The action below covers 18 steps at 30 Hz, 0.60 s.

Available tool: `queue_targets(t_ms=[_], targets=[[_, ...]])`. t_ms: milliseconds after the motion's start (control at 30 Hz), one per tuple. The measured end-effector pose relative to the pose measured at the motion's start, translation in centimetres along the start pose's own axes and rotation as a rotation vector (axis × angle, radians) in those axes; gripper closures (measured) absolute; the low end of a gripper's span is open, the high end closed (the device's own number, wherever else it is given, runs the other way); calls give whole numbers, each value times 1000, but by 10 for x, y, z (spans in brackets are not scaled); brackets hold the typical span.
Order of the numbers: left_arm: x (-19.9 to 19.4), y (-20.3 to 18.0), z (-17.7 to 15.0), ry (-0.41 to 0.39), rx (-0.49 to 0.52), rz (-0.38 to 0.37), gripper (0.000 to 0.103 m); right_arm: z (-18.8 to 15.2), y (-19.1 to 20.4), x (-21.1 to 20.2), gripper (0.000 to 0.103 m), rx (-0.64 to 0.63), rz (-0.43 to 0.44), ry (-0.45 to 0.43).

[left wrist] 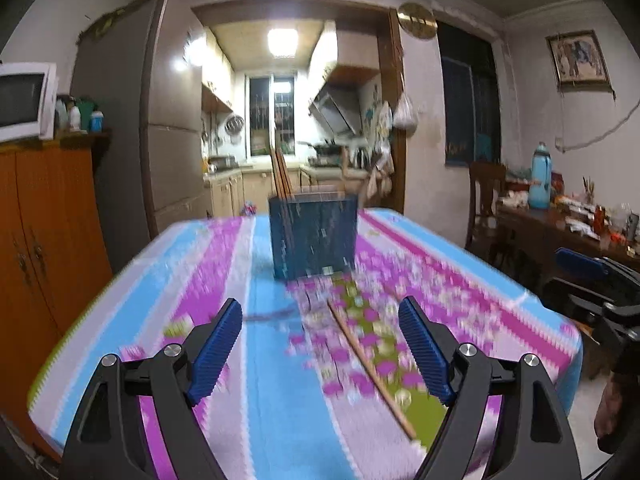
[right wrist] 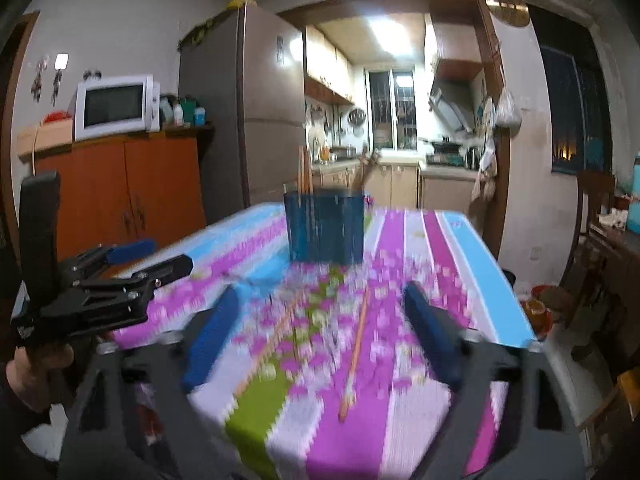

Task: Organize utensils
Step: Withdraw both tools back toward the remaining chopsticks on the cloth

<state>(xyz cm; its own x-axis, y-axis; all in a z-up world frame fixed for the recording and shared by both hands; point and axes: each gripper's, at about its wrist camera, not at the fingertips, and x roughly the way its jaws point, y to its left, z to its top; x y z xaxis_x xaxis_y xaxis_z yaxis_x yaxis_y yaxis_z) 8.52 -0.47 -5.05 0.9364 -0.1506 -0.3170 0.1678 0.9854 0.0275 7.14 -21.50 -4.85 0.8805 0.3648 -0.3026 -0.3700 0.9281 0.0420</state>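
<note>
A blue square utensil holder (left wrist: 314, 236) (right wrist: 326, 228) stands mid-table with upright chopsticks (left wrist: 280, 176) (right wrist: 305, 172) in it. One loose wooden chopstick (left wrist: 370, 368) lies on the striped tablecloth (left wrist: 276, 400) between the left gripper's (left wrist: 322, 344) blue pads, which stand wide apart above it, untouched. In the right wrist view a chopstick (right wrist: 356, 344) lies between the right gripper's (right wrist: 322, 332) spread pads, and a second, blurred one (right wrist: 276, 336) lies to its left. The left gripper (right wrist: 160, 258) shows at that view's left edge. Both hold nothing.
A dark thin thing (left wrist: 272, 314) lies blurred in front of the holder. An orange cabinet (right wrist: 120, 200) with a microwave (right wrist: 116, 106) and a tall fridge (right wrist: 240, 120) stand left of the table. A cluttered side table (left wrist: 560, 216) and chair (left wrist: 486, 196) stand right.
</note>
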Motion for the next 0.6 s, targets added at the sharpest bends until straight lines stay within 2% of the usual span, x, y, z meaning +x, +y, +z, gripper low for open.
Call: queue_targets(t_ms=[33,133,400,567,600], targets=[[4,-5,-13,16,9,-13,22,-10,-2,2,49,8,-2,16],[12,-16,-40,42,25,-45,22,-45,-10,18,61,20,-7,87],[28,-44,-81,60,66,-95,24,-83,-10,42,76,5,-10,157],[38,-53,-93,90,100,-114,43,-91,-9,50,81,1,-17,168],[41,-55,-94,97,107,-116,50,-91,-9,51,82,1,-20,166]])
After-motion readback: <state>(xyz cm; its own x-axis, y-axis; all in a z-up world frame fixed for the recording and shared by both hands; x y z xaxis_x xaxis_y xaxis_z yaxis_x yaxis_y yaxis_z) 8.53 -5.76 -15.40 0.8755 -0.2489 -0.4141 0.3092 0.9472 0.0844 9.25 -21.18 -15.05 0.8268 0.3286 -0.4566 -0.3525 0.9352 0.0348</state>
